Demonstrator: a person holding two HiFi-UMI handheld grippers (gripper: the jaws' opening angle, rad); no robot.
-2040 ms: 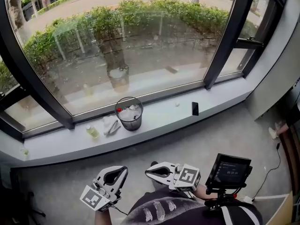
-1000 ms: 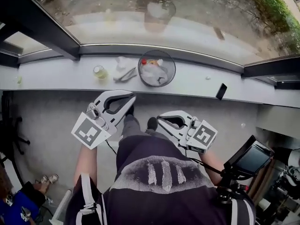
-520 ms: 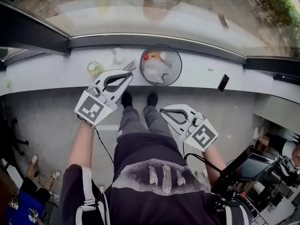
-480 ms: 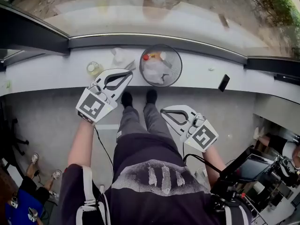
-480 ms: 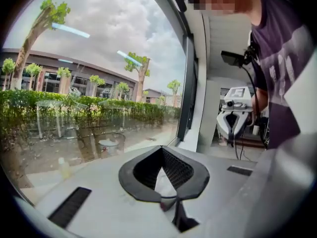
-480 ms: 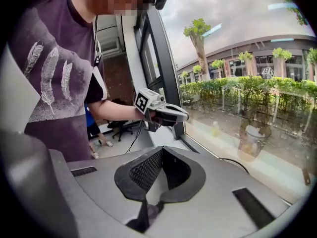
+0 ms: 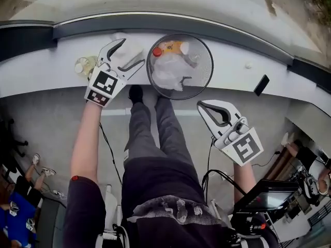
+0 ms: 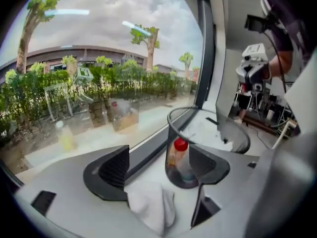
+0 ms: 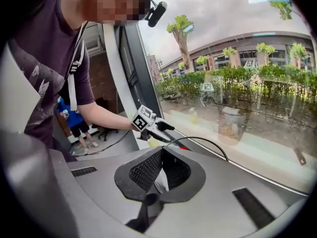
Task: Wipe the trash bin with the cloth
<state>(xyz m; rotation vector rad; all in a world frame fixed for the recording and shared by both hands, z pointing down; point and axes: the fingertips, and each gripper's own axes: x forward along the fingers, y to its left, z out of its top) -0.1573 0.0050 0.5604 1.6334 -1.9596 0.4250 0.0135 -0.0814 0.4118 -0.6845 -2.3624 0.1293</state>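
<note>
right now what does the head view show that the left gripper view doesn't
Head view only: the person's legs and a shoe, and the marker cube on the left tongs. Left gripper view only: trees and a building outside. Both: the mesh trash bin, the red-capped bottle inside it, and the white cloth lying between the left tongs, whose jaws have just been opening and don't press on it.

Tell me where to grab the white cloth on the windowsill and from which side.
Pinch its bunched-up ridge from above, on the room side. The cloth lies crumpled on the windowsill, with the trash bin close on its right and glass behind.
</note>
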